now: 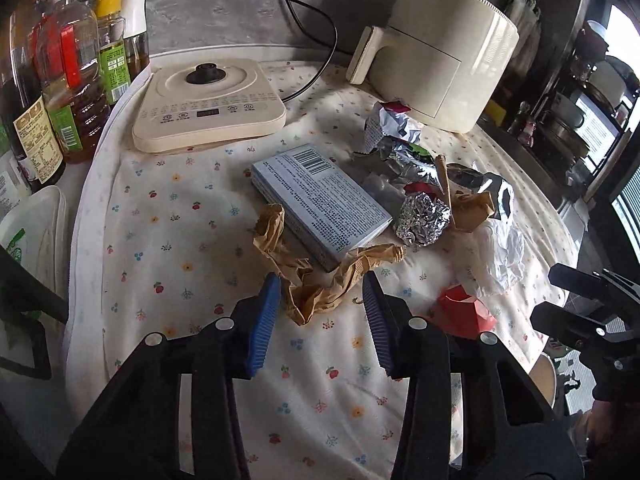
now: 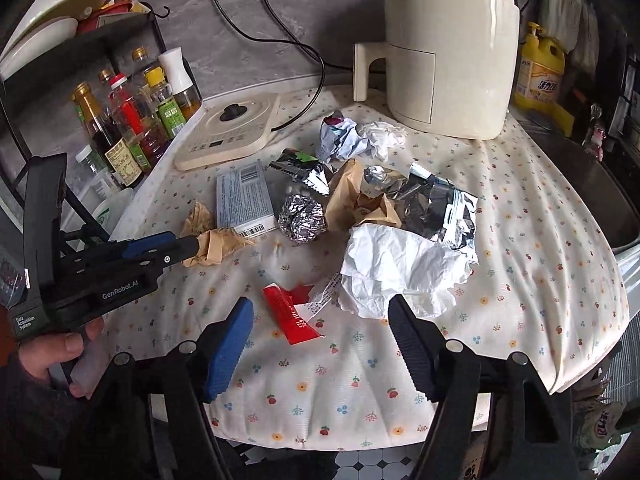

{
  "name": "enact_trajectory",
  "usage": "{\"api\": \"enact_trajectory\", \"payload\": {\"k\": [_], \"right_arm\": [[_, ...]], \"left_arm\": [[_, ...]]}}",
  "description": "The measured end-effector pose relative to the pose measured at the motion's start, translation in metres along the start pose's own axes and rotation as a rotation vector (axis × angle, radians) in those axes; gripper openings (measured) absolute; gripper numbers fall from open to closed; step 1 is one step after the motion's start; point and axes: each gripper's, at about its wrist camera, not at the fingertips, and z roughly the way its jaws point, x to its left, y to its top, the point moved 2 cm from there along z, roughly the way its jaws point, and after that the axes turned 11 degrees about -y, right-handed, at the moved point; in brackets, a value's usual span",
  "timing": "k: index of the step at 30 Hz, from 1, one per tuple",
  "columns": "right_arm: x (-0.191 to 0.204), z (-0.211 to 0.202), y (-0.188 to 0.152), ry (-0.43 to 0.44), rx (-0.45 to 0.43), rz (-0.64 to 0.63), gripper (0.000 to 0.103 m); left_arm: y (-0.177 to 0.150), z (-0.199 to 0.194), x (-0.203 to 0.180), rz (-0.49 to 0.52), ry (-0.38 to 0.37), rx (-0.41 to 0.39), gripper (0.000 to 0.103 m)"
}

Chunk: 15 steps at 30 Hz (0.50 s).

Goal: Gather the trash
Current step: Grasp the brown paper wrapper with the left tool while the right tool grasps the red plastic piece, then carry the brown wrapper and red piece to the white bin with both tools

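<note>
At the left of the desk [image 2: 520, 240], the left gripper [image 1: 320, 304] has its jaws spread wide on either side of the crumpled brown paper [image 1: 320, 284], not yet closed on it. The paper lies just in front of the pale blue box [image 1: 320, 200], one twist touching its near edge. It looks light, soft and springy, so a pinch across the thick middle bunch should hold better than a thin tail. Further right sit the foil ball [image 2: 302, 216], the red packet [image 2: 292, 312] and the white crumpled paper [image 2: 400, 272]. The right gripper [image 2: 320, 344] hovers near the desk's front edge, jaws wide apart and empty, the red packet between them. No bin is in view, and the silver wrappers overlap too much to count.
</note>
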Motion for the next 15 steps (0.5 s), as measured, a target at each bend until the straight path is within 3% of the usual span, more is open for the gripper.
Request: {"api": "enact_trajectory", "payload": {"k": [3,5,9,12,13,15], "right_arm": [[0.009,0.018,-0.001,0.017,0.036,-0.015,0.065],[0.013,0.028,-0.001,0.035,0.053,-0.027,0.063],[0.029,0.042,0.0,0.063,0.07,-0.083,0.055],[0.035,0.051,-0.003,0.081,0.11,-0.11,0.021],[0.035,0.049,-0.003,0.096,0.111,-0.111,0.015],[0.036,0.038,-0.003,0.12,0.08,-0.129,0.014]], "left_arm": [[0.002,0.008,0.003,0.001,-0.003,0.006,0.042],[0.002,0.011,0.003,0.013,0.001,0.013,0.024],[0.004,0.008,0.002,0.034,0.008,0.01,0.011],[0.002,0.001,0.0,0.021,0.026,-0.006,0.009],[0.001,-0.003,-0.001,0.016,0.031,-0.017,0.009],[-0.001,-0.013,-0.005,0.006,0.038,-0.046,0.009]]}}
